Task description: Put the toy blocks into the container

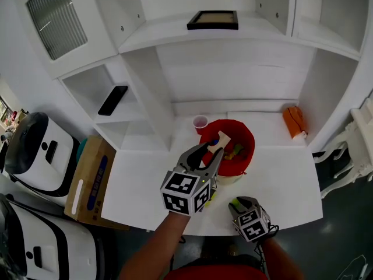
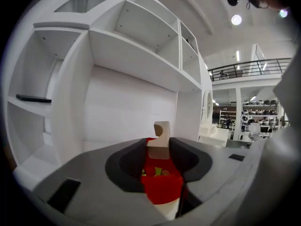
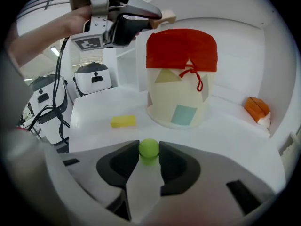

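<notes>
The container [image 1: 240,151] is a cream tub with a red cloth rim [image 3: 181,48], standing at the back of the white table [image 1: 291,182]; several blocks lie inside it. My left gripper [image 1: 216,145] hovers over its rim, shut on a beige wooden block [image 2: 160,136] that shows a curved notch. Seen from the right gripper view, that left gripper [image 3: 157,16] is above the tub's left edge. My right gripper [image 3: 149,155] is low by the table's front edge, shut on a small green ball [image 3: 149,148]. A yellow block [image 3: 123,121] lies on the table, left of the tub.
A pink cup [image 1: 200,122] stands behind the tub and an orange object [image 1: 295,121] lies at the back right. White shelves hold a phone [image 1: 113,100] and a picture frame [image 1: 213,20]. A cardboard box [image 1: 90,179] and white machines [image 1: 41,150] stand to the left, and a white chair [image 1: 349,150] to the right.
</notes>
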`<state>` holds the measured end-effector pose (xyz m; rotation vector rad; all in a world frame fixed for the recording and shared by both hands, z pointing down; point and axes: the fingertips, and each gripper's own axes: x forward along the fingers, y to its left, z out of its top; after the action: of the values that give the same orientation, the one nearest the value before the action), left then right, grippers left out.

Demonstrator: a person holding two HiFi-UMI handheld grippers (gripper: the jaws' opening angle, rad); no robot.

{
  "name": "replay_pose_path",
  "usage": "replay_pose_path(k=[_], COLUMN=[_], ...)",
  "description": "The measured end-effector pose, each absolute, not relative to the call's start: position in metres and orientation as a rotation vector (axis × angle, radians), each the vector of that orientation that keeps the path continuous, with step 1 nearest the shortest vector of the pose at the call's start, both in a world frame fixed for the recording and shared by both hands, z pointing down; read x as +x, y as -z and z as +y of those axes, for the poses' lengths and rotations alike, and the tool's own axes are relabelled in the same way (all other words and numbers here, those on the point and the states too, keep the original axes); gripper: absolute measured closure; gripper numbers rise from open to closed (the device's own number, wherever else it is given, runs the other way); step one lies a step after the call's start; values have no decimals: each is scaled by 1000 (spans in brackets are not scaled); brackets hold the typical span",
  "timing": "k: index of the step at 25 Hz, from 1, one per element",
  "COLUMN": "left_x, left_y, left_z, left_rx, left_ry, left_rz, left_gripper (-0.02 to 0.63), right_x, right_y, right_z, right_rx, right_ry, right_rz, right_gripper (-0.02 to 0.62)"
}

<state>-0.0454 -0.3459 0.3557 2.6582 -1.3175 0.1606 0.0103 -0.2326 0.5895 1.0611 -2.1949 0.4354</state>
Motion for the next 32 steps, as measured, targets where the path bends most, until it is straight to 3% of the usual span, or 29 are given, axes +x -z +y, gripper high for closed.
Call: replay_pose_path(k=[6, 11, 19, 26, 28, 29, 32], left_x=[-42, -67, -85, -72, -73, -73, -75], left_y=[-353, -356, -478, -542, -554, -558, -569], left_z=[-355, -326, -278, -253, -249, -247, -248], left_rx=[2656, 2681, 2563, 2502, 2487, 2484, 2473], left_ry=[-103, -88, -457, -672, -727, -759, -843], left_rz=[-1298, -1338, -1236, -1106, -1089, -1084, -1085], left_gripper=[405, 405, 405, 405, 405, 403, 394], right_x=[13, 23, 33, 22, 20, 18, 17], right_y=[-579, -506, -364, -335, -343, -346, -345], right_z=[-235, -238, -271, -325, -342, -348, -349], right_rx=[1101, 1246, 1424, 1437, 1433, 1421, 1400], right_ry=[-491, -518, -358, -279, -334, -366, -394], right_rz=[-2268, -2492, -2781, -2773, -2746, -2740, -2755], right_gripper=[451, 451, 449, 449, 415, 366, 354])
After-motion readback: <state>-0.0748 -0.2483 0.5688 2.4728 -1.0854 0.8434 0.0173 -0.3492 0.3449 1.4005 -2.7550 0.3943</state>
